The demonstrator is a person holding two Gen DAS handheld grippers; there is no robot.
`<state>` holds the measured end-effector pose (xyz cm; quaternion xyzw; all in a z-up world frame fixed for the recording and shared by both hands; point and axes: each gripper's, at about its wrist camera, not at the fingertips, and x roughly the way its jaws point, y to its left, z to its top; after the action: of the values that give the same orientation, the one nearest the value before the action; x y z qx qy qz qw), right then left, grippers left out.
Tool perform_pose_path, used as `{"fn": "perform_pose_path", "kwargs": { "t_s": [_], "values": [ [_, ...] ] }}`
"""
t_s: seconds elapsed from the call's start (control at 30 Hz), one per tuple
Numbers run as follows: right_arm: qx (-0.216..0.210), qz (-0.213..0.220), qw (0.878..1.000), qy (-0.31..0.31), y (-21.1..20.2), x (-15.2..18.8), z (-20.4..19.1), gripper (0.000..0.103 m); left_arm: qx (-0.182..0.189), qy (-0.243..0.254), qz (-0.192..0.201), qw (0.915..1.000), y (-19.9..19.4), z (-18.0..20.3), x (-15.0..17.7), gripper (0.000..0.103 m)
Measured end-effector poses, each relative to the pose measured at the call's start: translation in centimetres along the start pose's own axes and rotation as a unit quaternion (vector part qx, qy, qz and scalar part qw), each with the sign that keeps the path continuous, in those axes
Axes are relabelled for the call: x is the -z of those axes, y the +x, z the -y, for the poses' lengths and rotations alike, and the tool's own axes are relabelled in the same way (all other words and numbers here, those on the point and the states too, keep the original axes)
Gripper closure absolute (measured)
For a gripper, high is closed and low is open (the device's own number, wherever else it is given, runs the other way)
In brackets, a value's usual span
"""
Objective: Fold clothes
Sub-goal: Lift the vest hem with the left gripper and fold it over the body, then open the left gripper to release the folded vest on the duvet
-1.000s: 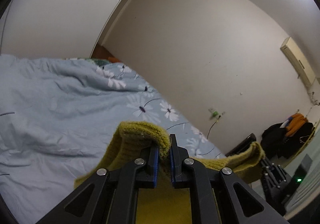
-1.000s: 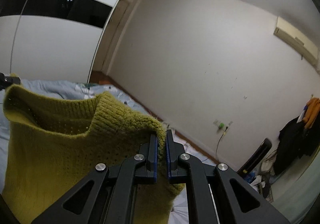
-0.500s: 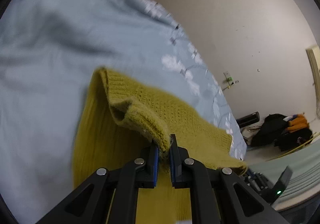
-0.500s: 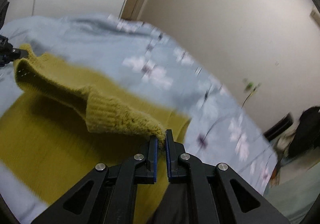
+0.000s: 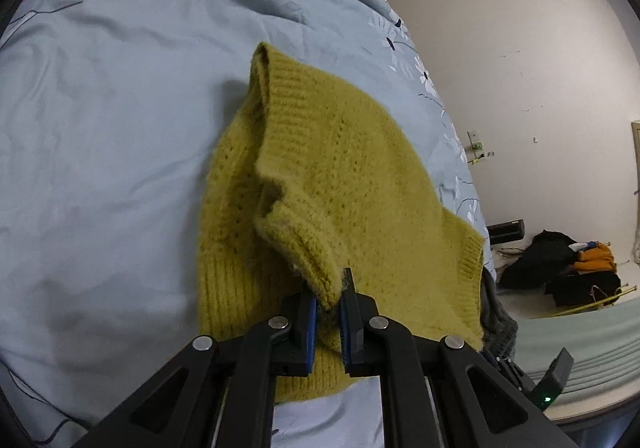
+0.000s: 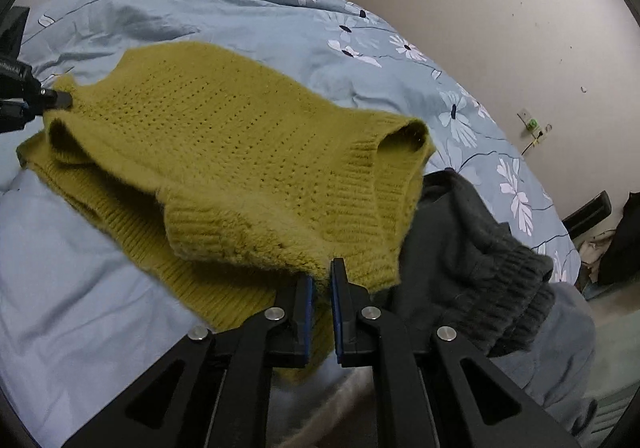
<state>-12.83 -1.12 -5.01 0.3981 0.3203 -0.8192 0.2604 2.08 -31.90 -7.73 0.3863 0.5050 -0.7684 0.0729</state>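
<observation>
On the bed, over a wrinkled pale blue duvet point(image 5: 120, 120) printed with white flowers toward its far edge, lies a mustard-yellow knitted sweater point(image 5: 352, 168), doubled over on itself. In the left wrist view the left tongs point(image 5: 329, 298) are closed on a ribbed corner of the sweater, the knit bunched between the blue-lined pads point(image 5: 311, 322), and the rest of the garment spreads away from them across the duvet toward the bed's right edge. The same tongs show at the left border of the right wrist view, pinching the sweater's far corner.

In the right wrist view the right tongs point(image 6: 322, 288) clamp another ribbed corner of the sweater point(image 6: 248, 136), whose top layer sits folded over the lower one with a ribbed opening gaping at its right end. Just beside the sweater on the right, touching it, lies a dark grey knitted garment point(image 6: 480, 260) near the bed's right edge. Beyond the bed stands a pale wall point(image 6: 480, 8) with a socket point(image 6: 532, 124), and dark clothes point(image 5: 560, 268) are heaped on the floor.
</observation>
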Motion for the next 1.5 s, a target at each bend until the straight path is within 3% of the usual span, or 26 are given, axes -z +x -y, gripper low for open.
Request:
{"fn": "perform_pose_path", "kwargs": {
  "t_s": [0.13, 0.2, 0.27, 0.3, 0.37, 0.4, 0.6, 0.7, 0.8, 0.97, 1.2, 1.3, 1.4, 1.5],
  "values": [
    [-0.010, 0.006, 1.000, 0.016, -1.3, 0.4, 0.5, 0.083, 0.003, -0.002, 0.002, 1.0000, -0.3, -0.2, 0.6, 0.088],
    [-0.029, 0.015, 0.998, 0.045, -2.6, 0.7, 1.2, 0.081, 0.005, -0.003, 0.004, 1.0000, -0.5, -0.3, 1.0, 0.081],
    [-0.063, 0.022, 0.994, 0.082, -3.5, 1.0, 2.3, 0.075, 0.001, -0.004, 0.010, 0.9999, -0.9, -0.6, 1.1, 0.063],
    [-0.083, 0.022, 0.991, 0.102, -3.7, 1.1, 2.7, 0.071, -0.005, -0.007, 0.021, 0.9997, -1.4, -1.1, 0.9, 0.059],
    [-0.129, 0.018, 0.981, 0.146, -3.8, 1.6, 3.6, 0.055, -0.013, -0.016, 0.041, 0.9990, -2.2, -2.0, 0.6, 0.043],
    [-0.151, 0.014, 0.974, 0.168, -3.7, 1.8, 4.0, 0.053, -0.014, -0.024, 0.043, 0.9987, -2.2, -2.4, 0.4, 0.041],
    [-0.176, -0.010, 0.937, 0.301, -1.7, 2.9, 6.9, 0.044, 0.002, -0.075, 0.010, 0.9971, 0.6, -4.9, 0.0, 0.033],
    [-0.217, -0.019, 0.903, 0.370, 0.1, 3.4, 8.4, 0.036, 0.015, -0.098, -0.006, 0.9951, 1.6, -5.5, 0.1, 0.033],
    [-0.230, -0.012, 0.893, 0.388, 0.8, 2.7, 8.8, 0.035, 0.033, -0.098, -0.003, 0.9947, 1.8, -5.1, 0.0, 0.033],
    [-0.179, -0.040, 0.900, 0.395, 2.4, 0.9, 8.6, 0.035, 0.036, -0.096, -0.005, 0.9947, 2.1, -5.0, -0.4, 0.029],
    [-0.118, -0.069, 0.930, 0.340, 2.8, -0.7, 6.2, 0.035, 0.001, -0.056, -0.009, 0.9984, 2.4, -3.9, -0.4, 0.031],
    [-0.099, -0.087, 0.932, 0.339, 3.1, -0.6, 5.6, 0.035, -0.029, -0.016, -0.009, 0.9994, 2.5, -2.7, -0.1, 0.031],
    [-0.089, -0.086, 0.942, 0.313, 2.8, -1.2, 4.4, 0.035, -0.046, 0.007, -0.009, 0.9989, 2.7, -2.1, 0.1, 0.031],
    [-0.087, -0.101, 0.935, 0.329, 3.9, -1.0, 4.6, 0.034, -0.048, 0.009, -0.007, 0.9988, 2.6, -2.2, 0.2, 0.031]
  ]
}}
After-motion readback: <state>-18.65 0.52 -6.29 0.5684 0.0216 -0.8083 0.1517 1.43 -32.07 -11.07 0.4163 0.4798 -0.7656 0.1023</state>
